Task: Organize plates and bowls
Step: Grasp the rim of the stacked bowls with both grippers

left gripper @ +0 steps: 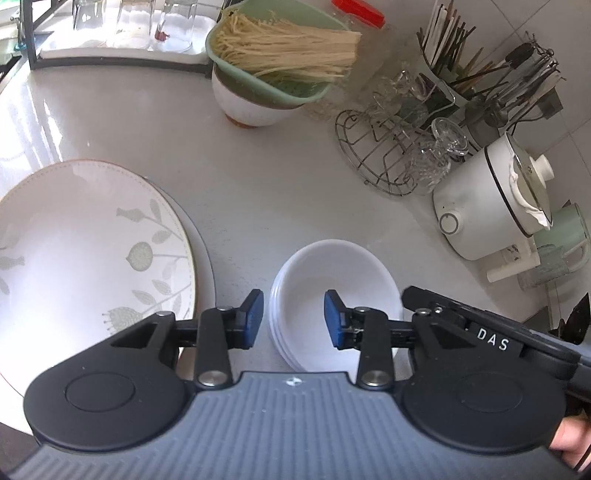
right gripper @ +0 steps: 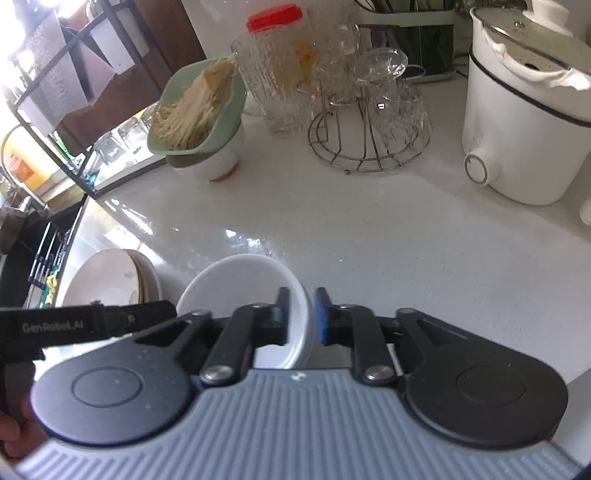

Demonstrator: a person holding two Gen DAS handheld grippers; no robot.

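A stack of white bowls [left gripper: 332,273] stands on the pale counter, seen as one white bowl [right gripper: 236,284] in the right wrist view. My left gripper [left gripper: 293,319] is open, its blue pads [left gripper: 255,317] standing either side of the stack's left rim without pressing it. My right gripper [right gripper: 301,315] is open too, and the bowl's right rim passes between its fingers. To the left lies a large white plate with a leaf pattern [left gripper: 92,251] on top of another plate; these plates [right gripper: 110,277] show stacked in the right wrist view.
Behind stand a green basket of noodles [left gripper: 280,55] on a white bowl, a wire rack with glasses [left gripper: 388,155], a utensil holder [left gripper: 461,62] and a white electric pot [left gripper: 487,199]. A black-framed rack of glasses [left gripper: 129,33] is far left. The sink edge [right gripper: 40,254] lies left.
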